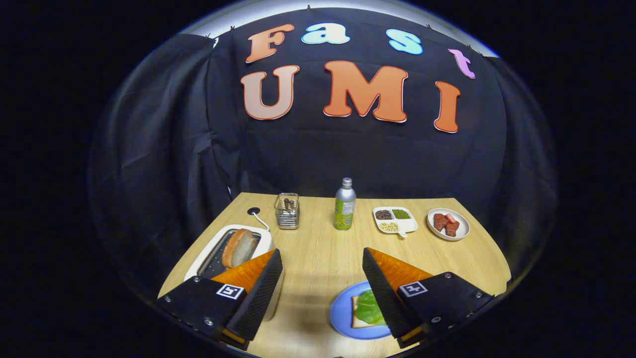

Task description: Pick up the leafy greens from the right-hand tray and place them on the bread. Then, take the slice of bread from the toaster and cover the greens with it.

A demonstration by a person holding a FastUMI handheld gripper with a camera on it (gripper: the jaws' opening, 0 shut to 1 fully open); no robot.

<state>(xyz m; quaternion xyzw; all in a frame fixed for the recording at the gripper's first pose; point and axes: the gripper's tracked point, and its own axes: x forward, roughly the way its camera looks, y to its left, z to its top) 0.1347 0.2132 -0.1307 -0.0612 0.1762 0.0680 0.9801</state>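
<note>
— So, what are your tongs (pixel 322 278) doing?

— My tongs are released, fingers spread wide with bare counter (pixel 318 248) between them, pressing on nothing.

— And nearest to you?

— Beside my right finger sits a blue plate (pixel 342 311), partly hidden behind that finger. On it lies a slice of bread (pixel 358 323), pale with a light crust edge, and the leafy greens (pixel 368 307) rest flat on top: a smooth, bright green leaf with faint veins, covering most of the slice I can see.

— The other slice?

— By my left finger, the white toaster (pixel 263 237) stands on the counter. A slice of bread (pixel 238 247) sticks up out of its slot, tilted, with a browned crust and a paler face. A white cord (pixel 260 219) runs from the toaster back to a dark hole in the counter.

— Farther on?

— Beyond the fingers, a clear glass container (pixel 287 211) with something dark inside, then a green-labelled bottle (pixel 345 204) with a silver cap, standing upright. To the right of it, a white divided tray (pixel 396 221) holds dark, green and pale bits in separate compartments, and just beside that a round white plate (pixel 448 223) carries reddish-brown pieces.
</note>
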